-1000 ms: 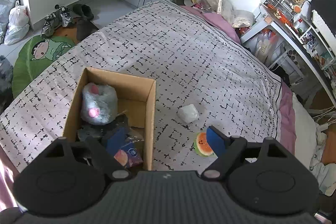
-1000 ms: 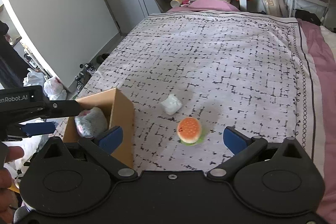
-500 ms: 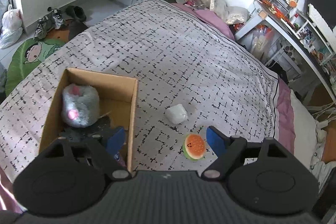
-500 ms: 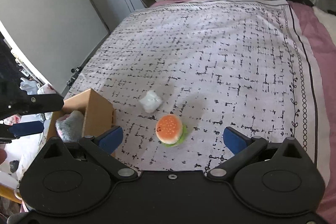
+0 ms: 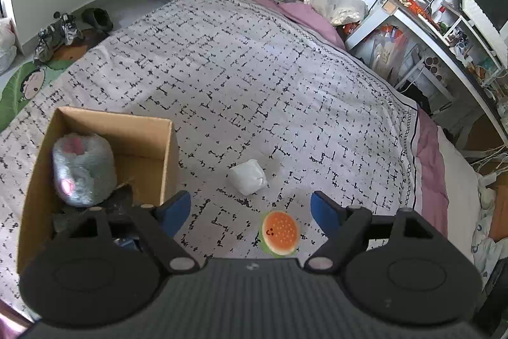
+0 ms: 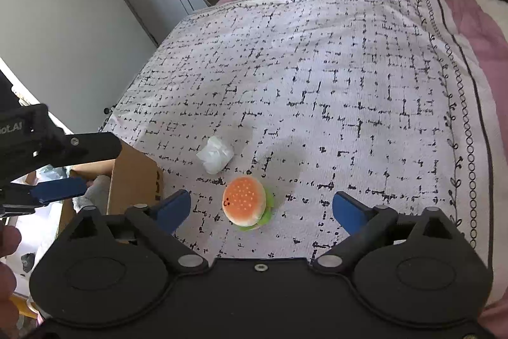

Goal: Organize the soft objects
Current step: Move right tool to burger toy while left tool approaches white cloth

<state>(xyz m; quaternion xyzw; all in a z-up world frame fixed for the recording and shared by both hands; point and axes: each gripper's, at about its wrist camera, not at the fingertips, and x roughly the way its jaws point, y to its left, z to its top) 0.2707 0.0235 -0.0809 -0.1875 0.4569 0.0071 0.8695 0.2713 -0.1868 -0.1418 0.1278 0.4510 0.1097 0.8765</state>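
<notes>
Right gripper (image 6: 261, 207) descended toward round orange plush burger (image 6: 244, 201), jaws closing, nothing gripped | grey plush boxed; burger, white bundle (image 6: 216, 154) remained

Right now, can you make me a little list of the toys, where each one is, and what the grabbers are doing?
surface: bed with black-and-white patterned cover
in brown cardboard box: fluffy grey plush with pink spots
on cover: orange plush burger with smiley face; white crumpled soft lump
right gripper: fingers closing around burger, not touching
left gripper: closing, empty
</notes>
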